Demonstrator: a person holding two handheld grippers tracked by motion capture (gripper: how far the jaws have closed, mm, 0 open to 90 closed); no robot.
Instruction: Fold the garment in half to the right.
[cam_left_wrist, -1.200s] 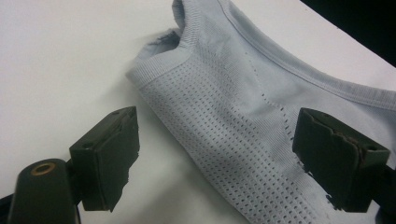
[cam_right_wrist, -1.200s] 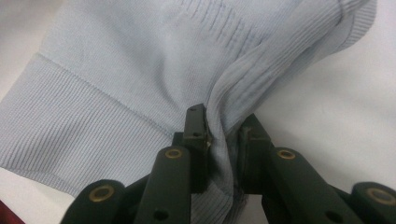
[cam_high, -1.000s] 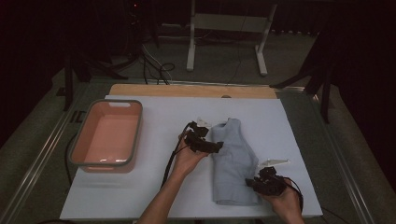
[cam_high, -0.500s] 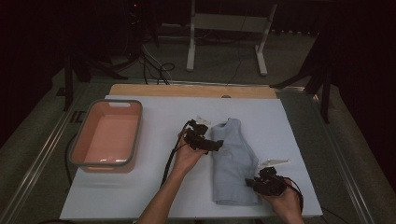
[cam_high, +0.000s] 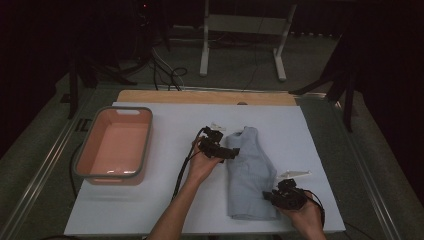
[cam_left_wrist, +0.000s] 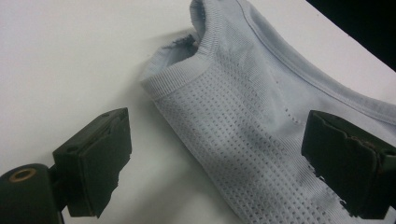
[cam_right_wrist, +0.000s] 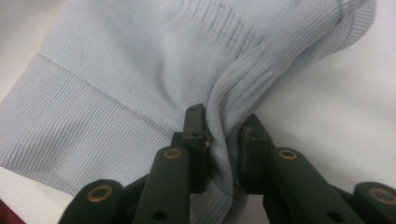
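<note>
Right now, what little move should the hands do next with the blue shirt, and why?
Probably close the left gripper on the shirt's near edge. Its jaws stand wide open around the perforated fabric without pressing it, while the right gripper already pinches a fold at the hem. With both ends held, the garment could be lifted or folded.

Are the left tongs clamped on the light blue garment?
No, the left tongs stand wide open, jaws apart over the garment without pressing it.
</note>
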